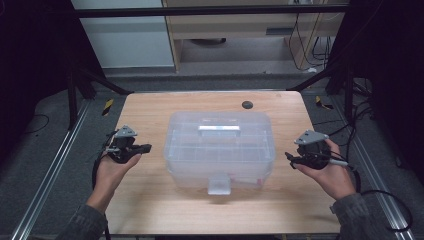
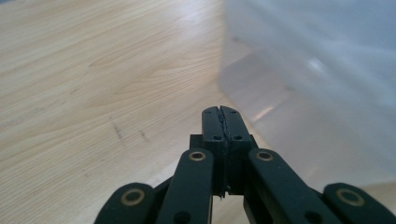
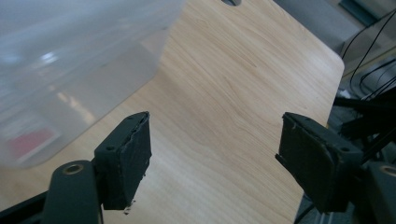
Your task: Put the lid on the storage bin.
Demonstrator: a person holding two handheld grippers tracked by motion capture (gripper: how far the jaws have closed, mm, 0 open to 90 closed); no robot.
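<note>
two hand-held grippers flank the clear plastic box (image 1: 220, 150) at mid-table: left gripper (image 1: 146, 148) has its jaws pressed together and empty, right gripper (image 1: 289, 157) has its jaws apart and empty. risk: a one-sided push would likely skid the light box toward a table (image 1: 150, 210) edge, or the closed left jaws could slip off its smooth wall. box lies between both grippers, untouched.

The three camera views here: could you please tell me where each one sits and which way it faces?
High view: above the person's side, looking forward and down on the table; both hands show, left gripper, right gripper.
Left gripper view: on the shut left gripper, facing the clear box.
Right gripper view: on the open right gripper.
All views share box and table.
</note>
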